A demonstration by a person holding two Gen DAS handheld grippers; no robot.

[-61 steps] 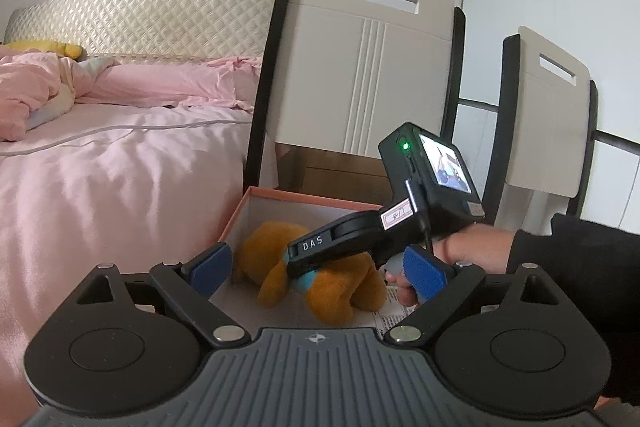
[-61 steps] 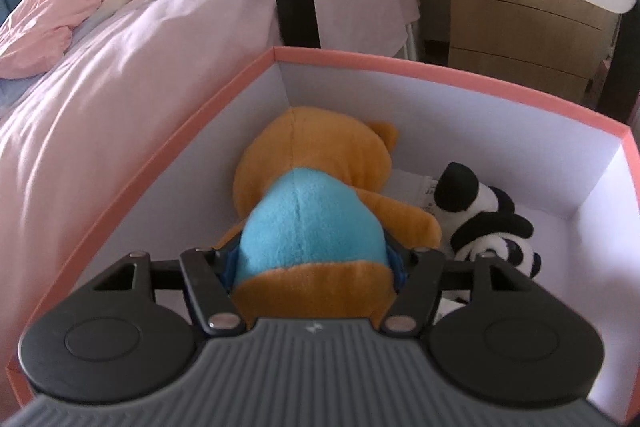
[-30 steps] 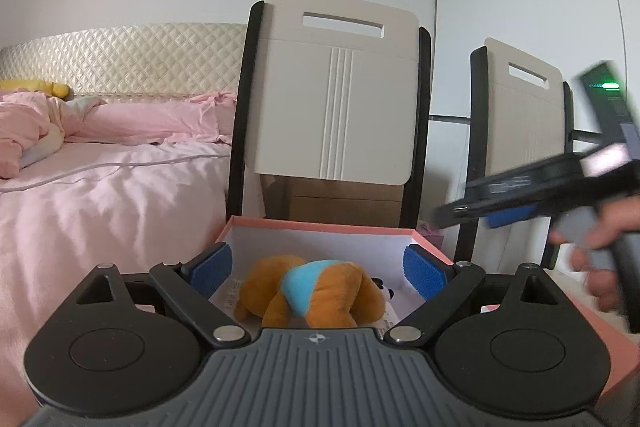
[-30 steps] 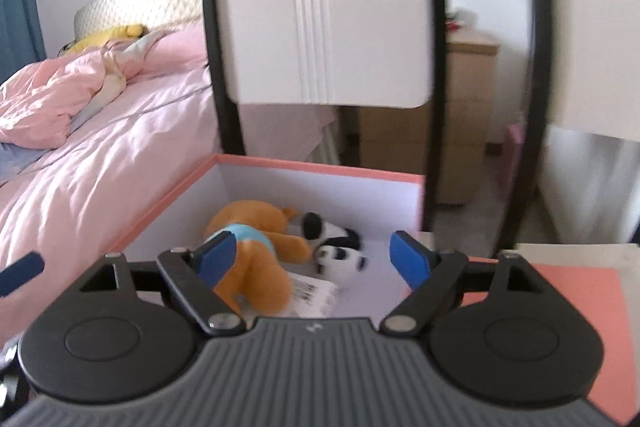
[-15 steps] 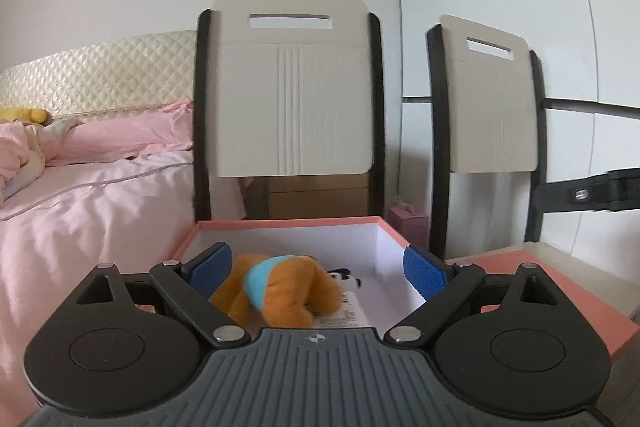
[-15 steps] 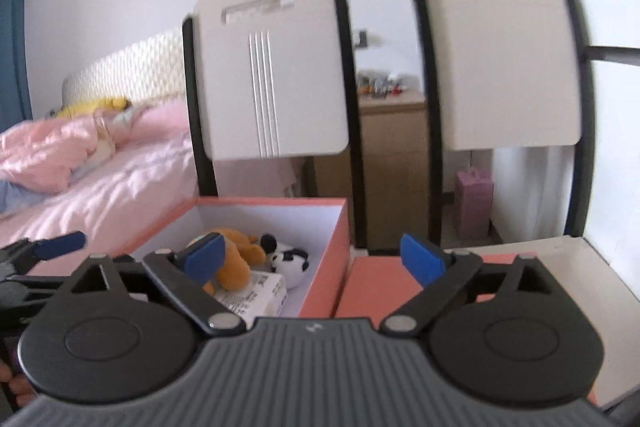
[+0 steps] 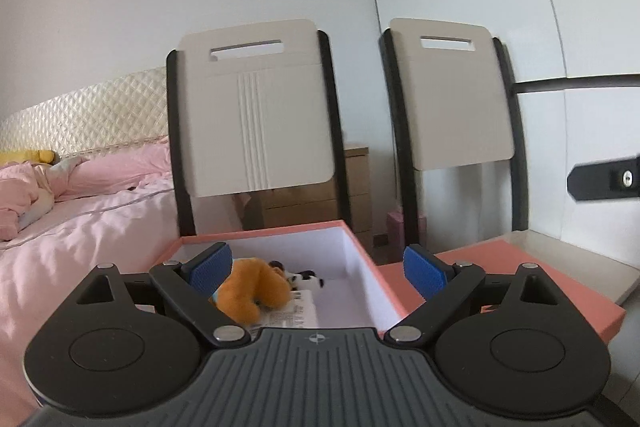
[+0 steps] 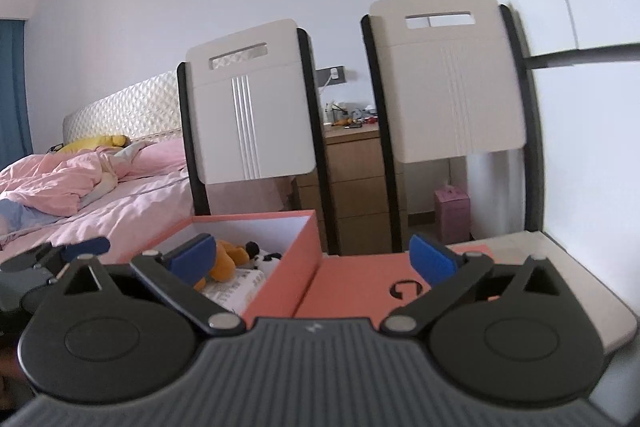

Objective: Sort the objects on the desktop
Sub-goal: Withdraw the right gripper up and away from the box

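Observation:
A coral box (image 7: 260, 235) with a white inside holds an orange plush toy (image 7: 252, 287), a small panda plush (image 7: 306, 281) and a white printed packet (image 7: 300, 311). Its coral lid (image 7: 520, 267) lies flat to the right. My left gripper (image 7: 318, 269) hangs open in front of the box with nothing between its pads. My right gripper (image 8: 314, 257) is back from the box (image 8: 296, 267) and over the lid (image 8: 360, 287); its jaws are opening and empty. The right wrist view also shows the plush toy (image 8: 224, 263), the panda (image 8: 266, 259) and the left gripper (image 8: 80, 247) at the left edge.
Two white chair backs (image 7: 256, 123) (image 7: 456, 99) stand behind the table. A bed with pink bedding (image 7: 80, 219) lies to the left. Between the chairs are a wooden nightstand (image 8: 352, 179) and a pink box (image 8: 452, 215) on the floor. The white table's edge (image 8: 592, 291) is at the right.
The right gripper let go of the orange plush in the box, drew back to the right and spread its jaws wide. The left gripper also pulled back, and both views swung right.

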